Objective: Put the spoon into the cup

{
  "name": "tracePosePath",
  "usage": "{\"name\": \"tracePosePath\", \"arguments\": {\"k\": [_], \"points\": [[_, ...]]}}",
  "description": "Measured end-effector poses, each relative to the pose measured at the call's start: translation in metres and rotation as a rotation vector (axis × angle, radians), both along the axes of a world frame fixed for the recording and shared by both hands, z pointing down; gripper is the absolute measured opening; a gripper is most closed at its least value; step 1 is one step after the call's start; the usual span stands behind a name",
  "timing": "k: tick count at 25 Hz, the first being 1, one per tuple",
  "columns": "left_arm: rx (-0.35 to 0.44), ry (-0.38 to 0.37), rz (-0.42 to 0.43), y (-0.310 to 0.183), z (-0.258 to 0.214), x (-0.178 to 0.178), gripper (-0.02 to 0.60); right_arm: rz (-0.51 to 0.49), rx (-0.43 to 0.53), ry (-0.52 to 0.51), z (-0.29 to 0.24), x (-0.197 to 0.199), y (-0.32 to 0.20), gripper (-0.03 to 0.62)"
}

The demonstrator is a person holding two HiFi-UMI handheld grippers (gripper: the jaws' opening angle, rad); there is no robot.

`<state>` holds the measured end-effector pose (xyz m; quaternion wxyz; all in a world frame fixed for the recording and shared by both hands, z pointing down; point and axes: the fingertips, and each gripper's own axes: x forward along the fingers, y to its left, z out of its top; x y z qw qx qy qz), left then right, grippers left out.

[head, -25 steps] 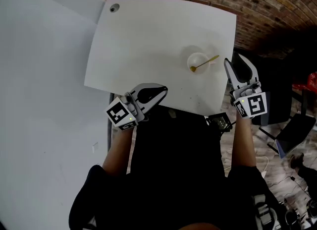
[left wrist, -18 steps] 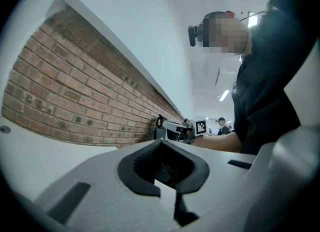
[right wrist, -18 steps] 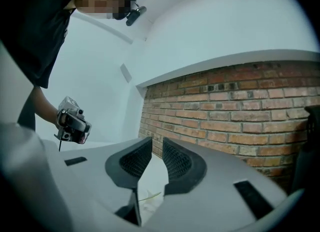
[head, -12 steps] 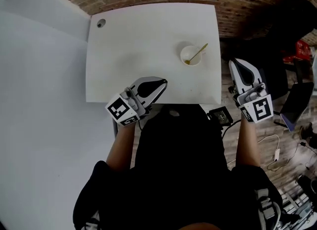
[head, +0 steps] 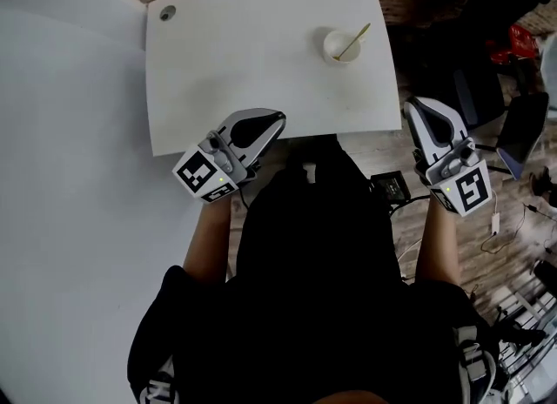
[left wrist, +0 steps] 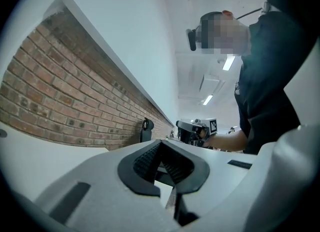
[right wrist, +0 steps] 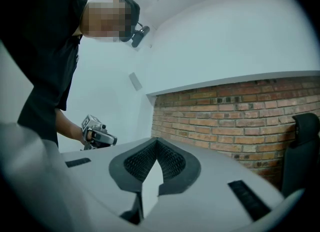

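The left gripper [left wrist: 161,145] has its jaws closed tip to tip with nothing between the ribbed pads, and the right gripper [right wrist: 156,143] is closed and empty in the same way. The spoon [head: 357,38] stands tilted in the cup [head: 335,48], handle leaning over the rim, well ahead of both grippers: ahead and to the right of the left one, ahead and to the left of the right one. The left gripper's tips hang at the near edge of the white table [head: 244,54], with bare tabletop ahead of them. The right gripper sits off the table's near right corner, above the wooden floor [head: 383,154]. The person's dark torso fills the gap between them, and a brick wall [right wrist: 235,111] closes the far side.
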<state>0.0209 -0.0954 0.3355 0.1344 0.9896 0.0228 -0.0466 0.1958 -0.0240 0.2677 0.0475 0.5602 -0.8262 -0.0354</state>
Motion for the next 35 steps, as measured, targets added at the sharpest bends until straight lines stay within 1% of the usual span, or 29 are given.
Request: {"name": "tracePosePath", "arguments": {"k": [4,7,11,15,19,23,26,30,35], "points": [[-0.021,-0.004,0.044,0.029,0.008,-0.006,0.017,-0.015,-0.078,-0.063,0.021,-0.023,0.031,0.006],[-0.042,-0.013,0.077,0.049,0.019,-0.012,0.017,-0.04,-0.144,-0.088,0.041,-0.047,0.048,0.006],[-0.069,-0.021,0.102,0.075,0.031,-0.016,0.017,-0.095,-0.208,-0.08,0.067,-0.077,0.063,0.006],[-0.08,-0.015,0.116,0.094,0.031,-0.015,0.017,-0.187,-0.274,-0.051,0.092,-0.099,0.069,0.006],[-0.049,-0.018,0.121,0.109,0.021,-0.01,0.017,-0.26,-0.27,-0.057,0.091,-0.109,0.073,0.005],[-0.016,-0.03,0.111,0.122,0.016,-0.001,0.017,-0.314,-0.234,-0.061,0.086,-0.108,0.086,0.006],[0.005,-0.052,0.12,0.141,0.018,0.006,0.017,-0.298,-0.238,-0.053,0.092,-0.098,0.105,0.005],[0.013,-0.075,0.139,0.17,0.019,0.016,0.017,-0.273,-0.228,-0.053,0.087,-0.086,0.127,0.005],[0.018,-0.078,0.175,0.2,0.018,0.037,0.017,-0.303,-0.173,-0.052,0.08,-0.078,0.155,0.005]]}}
